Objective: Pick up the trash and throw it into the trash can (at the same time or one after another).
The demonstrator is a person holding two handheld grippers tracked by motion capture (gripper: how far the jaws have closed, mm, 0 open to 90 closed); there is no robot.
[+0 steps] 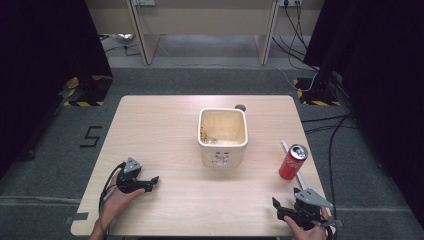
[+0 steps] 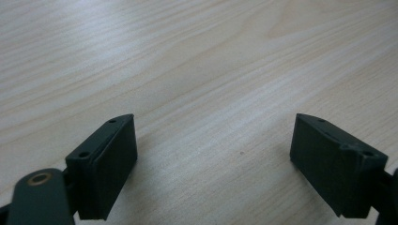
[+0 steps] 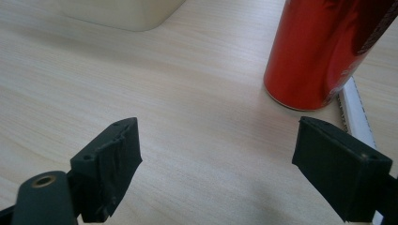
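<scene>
A cream square container (image 1: 223,135) stands in the middle of the wooden table (image 1: 165,130). A red soda can (image 1: 293,161) stands upright to its right, and it rises close ahead in the right gripper view as the can (image 3: 324,51). A white stick (image 1: 286,146) lies beside the can, seen again as the stick (image 3: 356,112). My left gripper (image 1: 150,184) rests low over the table's front left, open, with bare wood between its jaws (image 2: 213,164). My right gripper (image 1: 280,207) sits at the front right corner, open and holding nothing (image 3: 216,168).
A small dark round spot (image 1: 240,107) marks the table's far edge behind the container. Cables (image 1: 320,125) run over the grey floor on the right. Black curtains flank both sides, and a wooden desk frame (image 1: 205,30) stands at the back.
</scene>
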